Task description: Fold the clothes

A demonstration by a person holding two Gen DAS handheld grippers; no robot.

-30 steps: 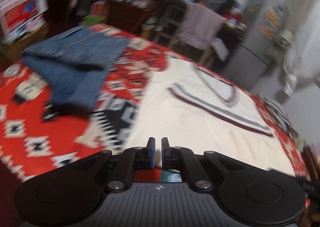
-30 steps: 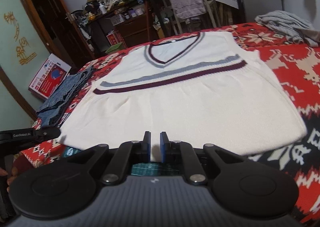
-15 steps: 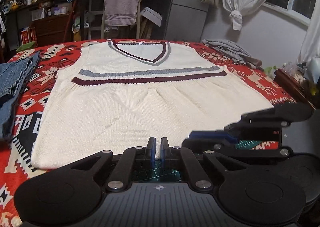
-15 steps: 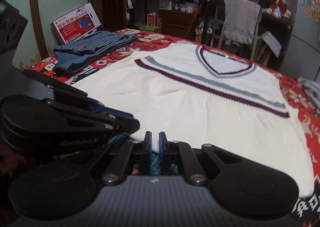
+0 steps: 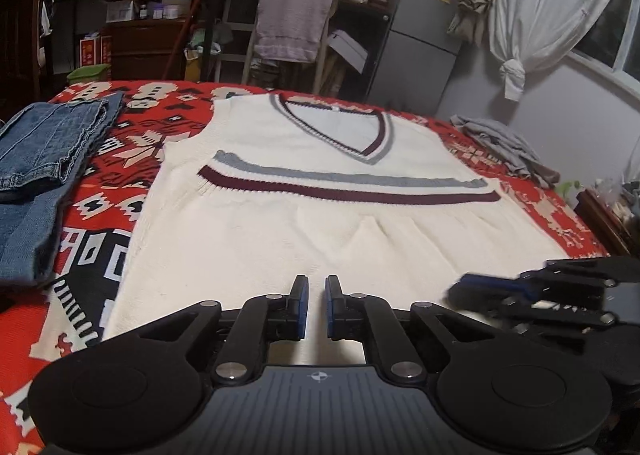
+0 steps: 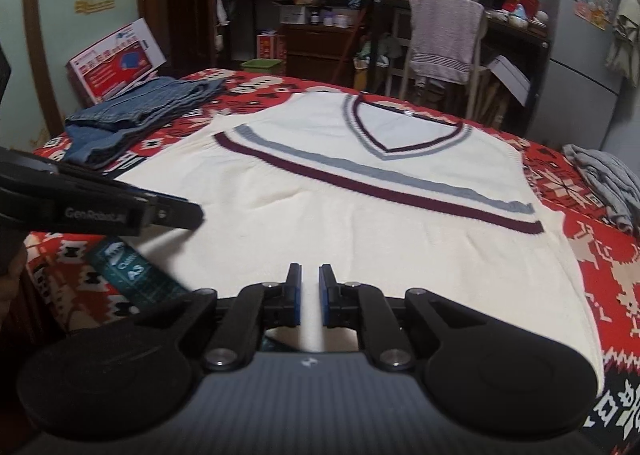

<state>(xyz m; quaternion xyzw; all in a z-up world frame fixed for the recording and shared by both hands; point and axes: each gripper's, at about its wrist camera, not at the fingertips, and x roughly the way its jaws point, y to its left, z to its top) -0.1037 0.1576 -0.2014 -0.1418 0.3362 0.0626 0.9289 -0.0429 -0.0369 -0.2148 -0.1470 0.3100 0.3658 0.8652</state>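
A cream sleeveless V-neck vest [image 5: 320, 239] with grey and maroon stripes lies flat, front up, on the red patterned blanket [image 5: 120, 191]; its hem is nearest me. My left gripper [image 5: 316, 307] hovers over the middle of the hem, fingers almost together with nothing in the narrow slit. My right gripper [image 6: 310, 293] sits just above the hem of the vest [image 6: 340, 207], likewise shut and empty. In each view the other tool shows from the side: the right one [image 5: 520, 287] low at the right edge, the left one [image 6: 120, 211] at the left.
Folded blue jeans [image 5: 44, 151] lie left of the vest, a crumpled grey garment [image 5: 504, 147] at the far right. A green cutting mat [image 6: 128, 271] peeks out at the near left edge. Behind the bed are a chair with a towel [image 5: 294, 23], cluttered shelves and a fridge [image 5: 416, 23].
Both grippers swung from outward-angled views to face the vest squarely and moved forward over its hem, now side by side. The vest has not moved.
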